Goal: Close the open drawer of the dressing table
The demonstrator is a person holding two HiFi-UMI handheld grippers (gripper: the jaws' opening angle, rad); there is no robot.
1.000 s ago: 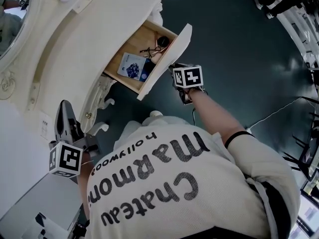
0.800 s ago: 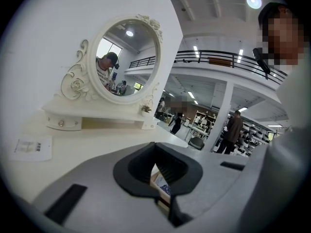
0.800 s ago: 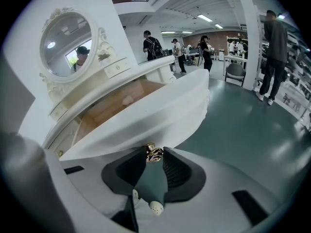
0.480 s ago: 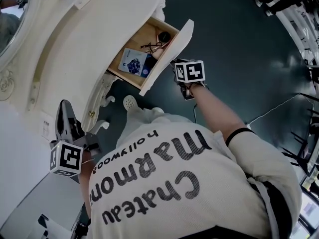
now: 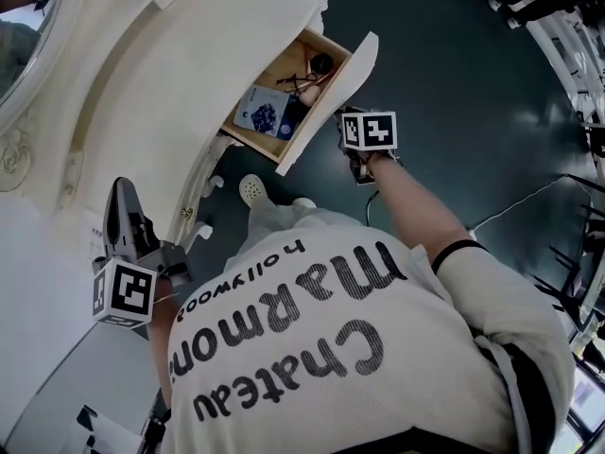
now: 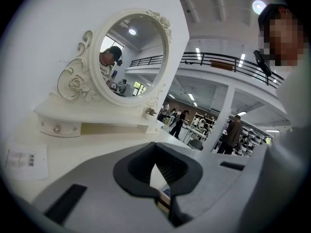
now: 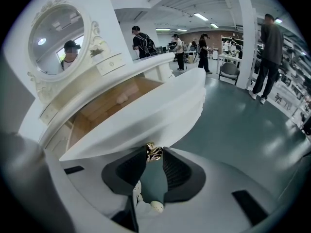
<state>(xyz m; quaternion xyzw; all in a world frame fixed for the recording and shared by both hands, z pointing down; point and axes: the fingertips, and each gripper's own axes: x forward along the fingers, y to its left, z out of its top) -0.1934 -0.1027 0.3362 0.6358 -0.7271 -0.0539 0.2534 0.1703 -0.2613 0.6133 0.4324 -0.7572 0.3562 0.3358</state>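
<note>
Dark green floor (image 5: 473, 64), white wall (image 6: 48, 23), mezzanine railing (image 6: 228, 62) w/ ceiling lights (image 7: 204, 17).

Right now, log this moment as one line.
drawer: open | right gripper: shut on knob | left gripper: shut, empty

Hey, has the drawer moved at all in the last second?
Yes: the drawer has slid further under the tabletop, right gripper shut on its knob.

Right hand-held gripper (image 7: 155, 150) pinching gold knob (image 7: 154, 154), open white drawer (image 7: 146, 113), wooden interior showing
</note>
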